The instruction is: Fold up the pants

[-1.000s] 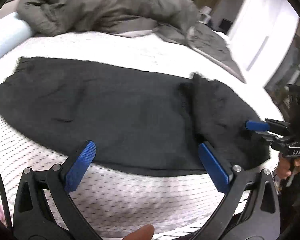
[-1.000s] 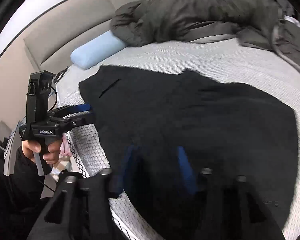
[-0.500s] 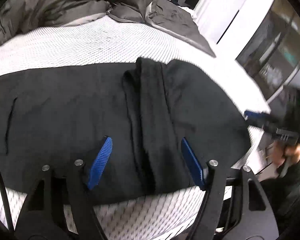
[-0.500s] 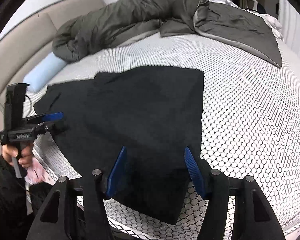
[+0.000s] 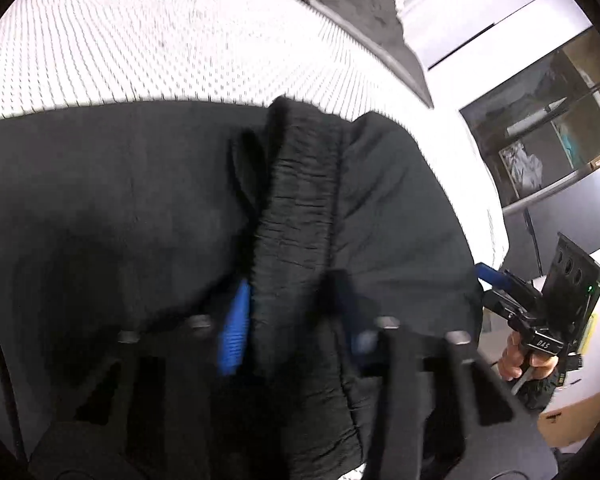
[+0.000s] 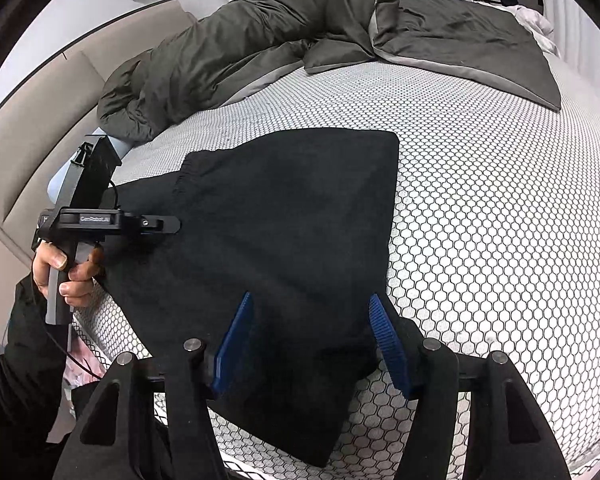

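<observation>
Both grippers' fingers (image 6: 236, 340) apart over black pants (image 6: 284, 216).

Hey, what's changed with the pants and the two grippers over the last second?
The left gripper moved in from the bed's near edge and narrowed around the pants' gathered waistband. The right gripper, down in the cloth before, is open over the pants. The grey duvet and bed are unchanged.

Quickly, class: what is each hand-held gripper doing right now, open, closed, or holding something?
Left hand-held gripper: closing around the pants' ribbed waistband; grip blurred, cannot be told.
Right hand-held gripper: open, straddling the pants' near edge, holding nothing.
</observation>
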`<state>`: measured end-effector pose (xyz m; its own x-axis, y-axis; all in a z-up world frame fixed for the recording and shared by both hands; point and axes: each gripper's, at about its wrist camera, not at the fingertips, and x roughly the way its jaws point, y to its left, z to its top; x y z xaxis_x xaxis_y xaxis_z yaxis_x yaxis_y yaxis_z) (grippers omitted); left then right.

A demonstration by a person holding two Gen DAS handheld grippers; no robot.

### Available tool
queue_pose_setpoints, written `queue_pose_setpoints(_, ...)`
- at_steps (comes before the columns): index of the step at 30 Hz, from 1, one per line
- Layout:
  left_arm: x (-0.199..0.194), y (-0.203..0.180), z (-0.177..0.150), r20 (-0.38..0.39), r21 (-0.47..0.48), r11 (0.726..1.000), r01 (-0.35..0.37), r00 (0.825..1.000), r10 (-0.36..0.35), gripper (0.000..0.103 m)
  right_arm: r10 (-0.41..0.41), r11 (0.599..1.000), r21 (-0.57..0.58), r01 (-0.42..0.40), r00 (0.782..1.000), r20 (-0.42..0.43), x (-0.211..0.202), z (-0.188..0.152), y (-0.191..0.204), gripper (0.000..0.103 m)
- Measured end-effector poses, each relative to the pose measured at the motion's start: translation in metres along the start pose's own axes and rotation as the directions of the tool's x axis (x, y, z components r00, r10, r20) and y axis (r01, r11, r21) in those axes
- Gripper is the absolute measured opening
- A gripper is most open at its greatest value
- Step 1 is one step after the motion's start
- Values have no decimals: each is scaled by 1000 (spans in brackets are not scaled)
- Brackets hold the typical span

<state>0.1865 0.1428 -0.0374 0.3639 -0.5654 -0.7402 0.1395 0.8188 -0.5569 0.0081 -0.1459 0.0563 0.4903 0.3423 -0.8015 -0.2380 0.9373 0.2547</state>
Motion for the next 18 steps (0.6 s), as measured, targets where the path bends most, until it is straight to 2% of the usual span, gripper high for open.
queue_pose_setpoints(2,-8,-4,-5,48,19,999,-28,998,28,10,3,1000,-5,-3,1000,1,2,0,0,62)
queue_pose_setpoints(5,-25,-4,-8,107,25,999,-24,994,21,5,-5,1000,-9,5,1000,-7,6,1,2,62)
queue_pose_setpoints(8,-53,-8,-8,160,31,1000,6,987,-10,4,2,1000,-5,-2,1000,-12,7,2,1,62)
queue_pose_setpoints(9,-58,-9,-6,154,57,998,12,988,-21,4,2,1000,-6,-2,1000,-13,8,3,1,62)
queue_pose_setpoints(11,-56,-5,-8,94,74,997,32,995,-39,6,-4,1000,-13,3,1000,-19,9,3,3,62)
queue_pose_setpoints(12,-46,-3,-11,38,74,997,38,998,-41,8,-6,1000,-13,5,1000,-20,10,3,4,62)
queue_pose_setpoints(13,-36,-1,-13,5,65,997,32,999,-32,19,-8,1000,-12,7,1000,-21,10,4,4,62)
queue_pose_setpoints(14,-28,3,-15,-20,45,999,23,1000,-22,34,-8,1000,-10,7,1000,-20,10,4,4,62)
queue_pose_setpoints(15,-23,9,-18,-42,22,998,52,998,-51,39,-6,1000,-9,6,1000,-19,10,4,4,62)
queue_pose_setpoints(17,-21,13,-18,-38,18,993,120,992,-119,58,-9,1000,-12,9,1000,-18,10,4,5,62)
queue_pose_setpoints(18,-19,12,-17,-36,22,992,122,992,-121,62,-9,1000,-15,9,1000,-18,10,4,5,62)
